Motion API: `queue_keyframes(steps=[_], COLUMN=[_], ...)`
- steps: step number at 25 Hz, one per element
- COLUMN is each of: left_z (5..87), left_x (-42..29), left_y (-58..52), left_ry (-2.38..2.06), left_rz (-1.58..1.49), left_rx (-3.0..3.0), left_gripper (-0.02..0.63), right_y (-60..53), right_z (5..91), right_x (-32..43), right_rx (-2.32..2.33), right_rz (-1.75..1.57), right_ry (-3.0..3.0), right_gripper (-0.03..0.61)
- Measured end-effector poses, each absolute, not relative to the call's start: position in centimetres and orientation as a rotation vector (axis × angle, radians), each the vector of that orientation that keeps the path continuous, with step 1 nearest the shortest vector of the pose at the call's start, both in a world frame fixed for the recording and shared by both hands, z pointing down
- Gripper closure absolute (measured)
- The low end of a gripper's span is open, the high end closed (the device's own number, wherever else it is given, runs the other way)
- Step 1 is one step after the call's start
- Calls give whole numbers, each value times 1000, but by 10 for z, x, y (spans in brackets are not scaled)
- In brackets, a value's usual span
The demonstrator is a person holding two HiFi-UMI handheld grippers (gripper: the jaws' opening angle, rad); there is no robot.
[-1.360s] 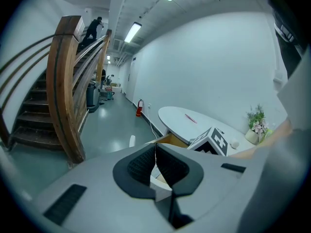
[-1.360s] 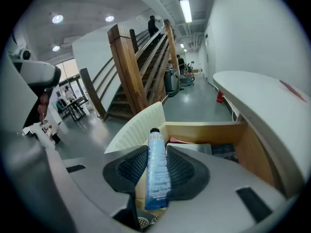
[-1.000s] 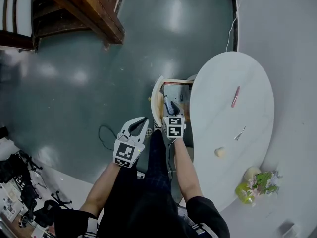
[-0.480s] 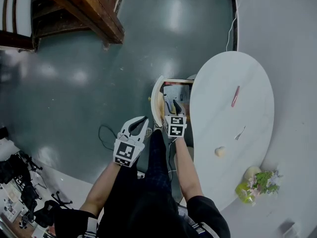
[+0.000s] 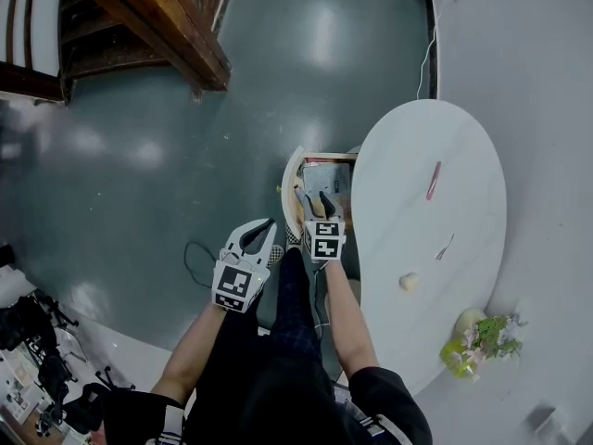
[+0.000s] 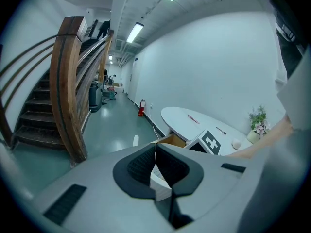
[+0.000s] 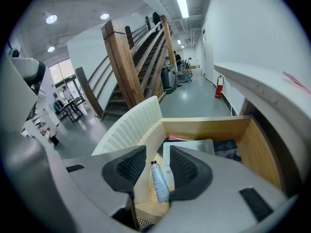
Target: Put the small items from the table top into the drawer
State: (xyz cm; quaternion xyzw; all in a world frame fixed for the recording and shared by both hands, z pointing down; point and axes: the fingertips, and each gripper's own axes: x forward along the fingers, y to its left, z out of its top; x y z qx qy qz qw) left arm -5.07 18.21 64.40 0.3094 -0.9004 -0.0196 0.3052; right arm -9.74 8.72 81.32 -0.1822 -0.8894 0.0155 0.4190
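The wooden drawer (image 5: 326, 159) stands pulled out from the white oval table (image 5: 408, 146). My right gripper (image 5: 319, 201) reaches down into it. Seen in the right gripper view, the right gripper (image 7: 158, 150) is open, its jaws have just been opening, and a small pale-blue tube with a black cap (image 7: 158, 182) lies loose on the drawer bottom between them. My left gripper (image 5: 262, 229) hangs over the floor to the drawer's left, shut and empty (image 6: 155, 147). On the table top lie a pink pen (image 5: 432, 180), a thin metal item (image 5: 446, 247) and a small cream ball (image 5: 408, 282).
The drawer (image 7: 252, 144) also holds a printed paper (image 7: 189, 149), a pink item (image 7: 177, 138) and a dark booklet (image 7: 227, 149). Its white ribbed front (image 5: 291, 185) faces the grey floor. A flower pot (image 5: 480, 343) stands at the table's near end. A wooden staircase (image 5: 157, 17) rises far left.
The right gripper's jaws stand wider apart inside the drawer than a second ago. The left gripper has stayed where it was.
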Motion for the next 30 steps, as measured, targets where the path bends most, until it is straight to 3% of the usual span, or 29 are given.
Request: queue_keyframes(steps=[12,30], left_z=[595,468], left_x=[-51,-37], left_y=[187,168], left_ry=[-2447,-2614], left_rz=[-36,24], left_rx=[852,1002], left_gripper=[592,592], right_y=[97,74], right_z=[722,496], right_x=[-82,-42], right_rx=[-501,-450], right_rz=[77,86], right_ry=[-2329,-2760], right_gripper=[425,519])
